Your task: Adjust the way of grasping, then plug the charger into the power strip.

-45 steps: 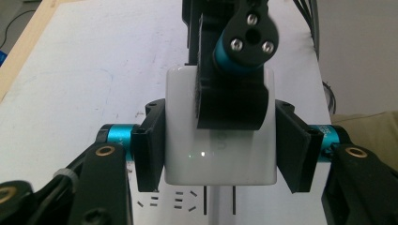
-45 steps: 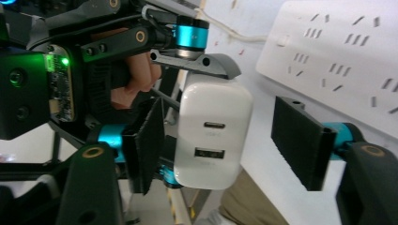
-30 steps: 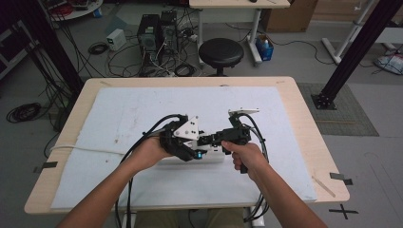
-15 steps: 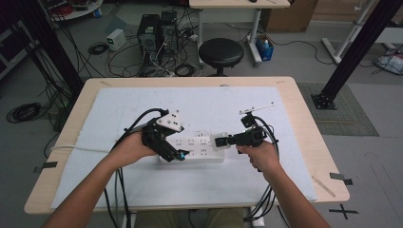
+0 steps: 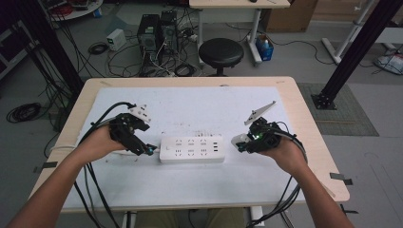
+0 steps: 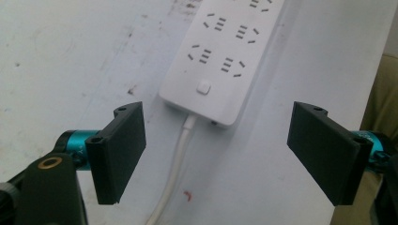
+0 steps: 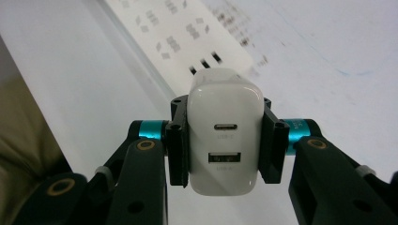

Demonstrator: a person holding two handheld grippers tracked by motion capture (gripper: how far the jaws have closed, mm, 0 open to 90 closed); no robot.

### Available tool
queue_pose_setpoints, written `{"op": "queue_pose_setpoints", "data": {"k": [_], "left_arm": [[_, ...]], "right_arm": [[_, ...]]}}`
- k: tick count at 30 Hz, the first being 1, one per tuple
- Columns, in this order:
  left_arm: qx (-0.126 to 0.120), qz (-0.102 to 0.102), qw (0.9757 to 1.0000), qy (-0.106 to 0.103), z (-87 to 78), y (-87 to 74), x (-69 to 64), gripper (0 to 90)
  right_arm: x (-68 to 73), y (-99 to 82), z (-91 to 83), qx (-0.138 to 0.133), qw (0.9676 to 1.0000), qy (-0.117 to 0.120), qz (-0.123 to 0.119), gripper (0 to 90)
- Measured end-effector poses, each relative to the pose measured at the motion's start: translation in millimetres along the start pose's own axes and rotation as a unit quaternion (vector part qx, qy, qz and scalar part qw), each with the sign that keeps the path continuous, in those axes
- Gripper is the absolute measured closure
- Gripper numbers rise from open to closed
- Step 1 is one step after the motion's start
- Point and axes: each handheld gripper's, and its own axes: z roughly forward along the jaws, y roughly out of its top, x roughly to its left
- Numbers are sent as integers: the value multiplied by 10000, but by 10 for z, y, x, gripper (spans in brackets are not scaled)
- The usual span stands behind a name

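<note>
A white power strip (image 5: pixel 191 149) lies flat on the white sheet in the middle of the table. In the left gripper view its switch end (image 6: pixel 223 61) and white cable (image 6: pixel 176 164) lie just ahead of the jaws. My left gripper (image 5: pixel 149 150) sits at the strip's left end. Its jaws (image 6: pixel 219 115) have just been opening and stand wide apart with nothing between them. My right gripper (image 5: pixel 241 144) hovers to the right of the strip, shut on a white USB charger (image 7: pixel 224 117). The charger's ports face the camera, and the strip (image 7: pixel 173 37) lies blurred beyond it.
The white sheet (image 5: pixel 199 109) covers most of the wooden table (image 5: pixel 311 128). Behind the table stand a black stool (image 5: pixel 220 51) and computer boxes (image 5: pixel 159 31) among floor cables. A black frame post (image 5: pixel 354 52) rises at the right.
The two hands have drawn apart from the table's middle, the left one leftward and the right one rightward with the charger. The strip now lies uncovered between them. The left jaws have spread wider.
</note>
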Motion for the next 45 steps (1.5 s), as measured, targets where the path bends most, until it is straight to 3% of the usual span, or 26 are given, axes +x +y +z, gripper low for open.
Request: {"op": "queue_pose_setpoints", "data": {"k": [7,10,14,16,20,28,34,40,45], "left_arm": [[306,90,9994,94,-100,-58,96,198],[381,34,9992,147,-106,-108,143,198],[412,-53,9989,232,-134,-185,197,198],[454,-4,9984,343,-151,-216,211,198],[454,-96,9975,541,-170,-257,211,198],[366,-32,9981,503,-182,-264,200,198],[348,-102,9984,440,-168,-307,223,198],[353,-131,9980,502,-111,-351,236,198],[206,-209,9982,528,-105,-383,205,198]], "right_arm": [[-79,1,-181,532,9978,-160,-363,618],[-98,-4,-258,717,9961,-230,-453,618],[-123,-19,-325,804,9951,-337,-464,618],[-141,-29,-345,879,9942,-386,-493,618],[-161,-43,-363,958,9933,-461,-452,618],[-173,15,-330,880,9940,-468,-456,618],[-152,177,-285,757,9949,-326,-574,618],[-102,442,-164,795,9933,-235,-806,618],[-104,702,-9,812,9910,-86,-1060,618]]}}
